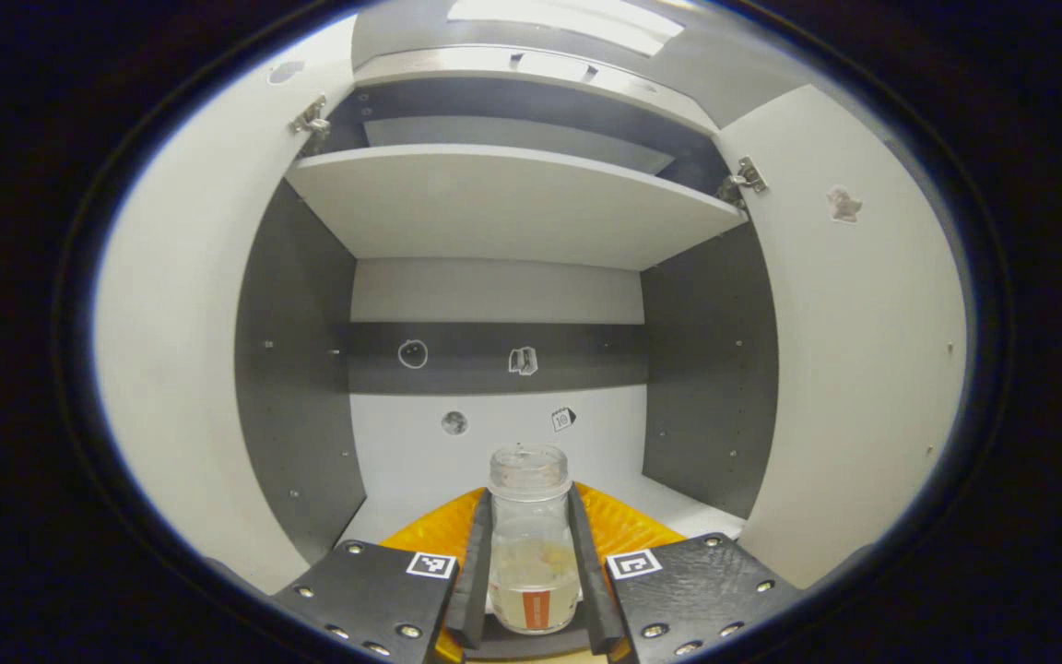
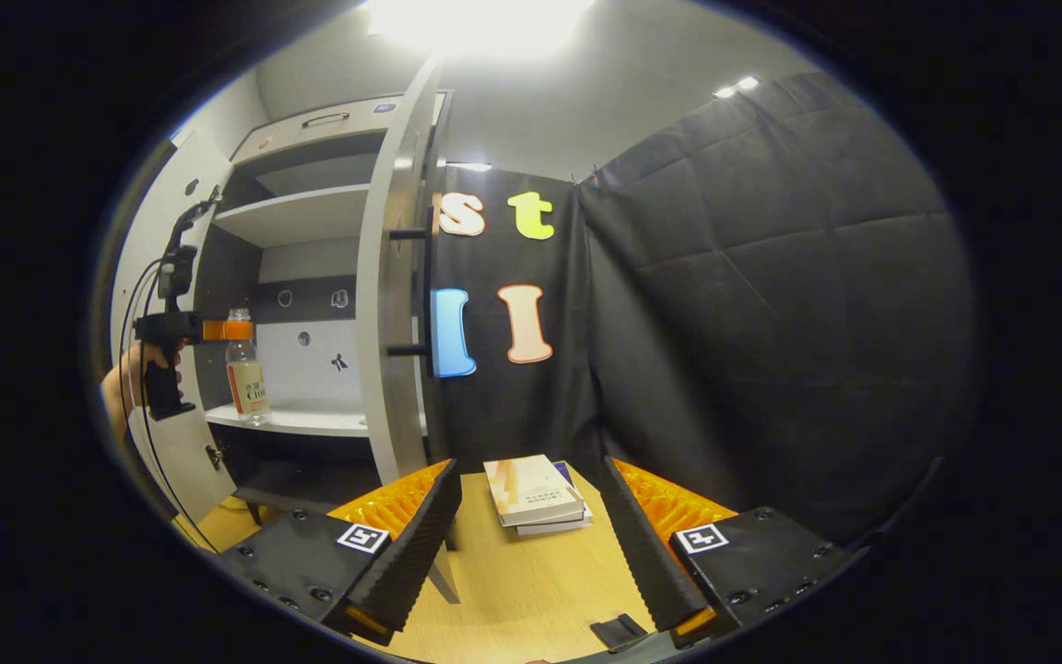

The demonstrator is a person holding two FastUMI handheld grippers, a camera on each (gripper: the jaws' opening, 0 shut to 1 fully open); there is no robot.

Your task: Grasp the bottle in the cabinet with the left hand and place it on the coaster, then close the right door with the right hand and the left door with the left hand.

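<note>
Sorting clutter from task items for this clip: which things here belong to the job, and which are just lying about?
Job items:
bottle, between the left gripper's fingers
cabinet shelf it stands on
right door, open
left door, open
right gripper, open, empty

Lying about:
stack of books on the wooden table
stickers on the cabinet's back wall

The bottle [image 2: 246,378], at the left of the right gripper view, carries a label with print too small to read. Small stickers [image 1: 523,361] dot the cabinet's back wall at the middle of the left gripper view; one [image 1: 563,420] seems to bear a number, illegible. Square black-and-white marker tags [image 1: 633,563] sit on each claw. The books [image 2: 534,493] at lower centre show no readable title.
</note>
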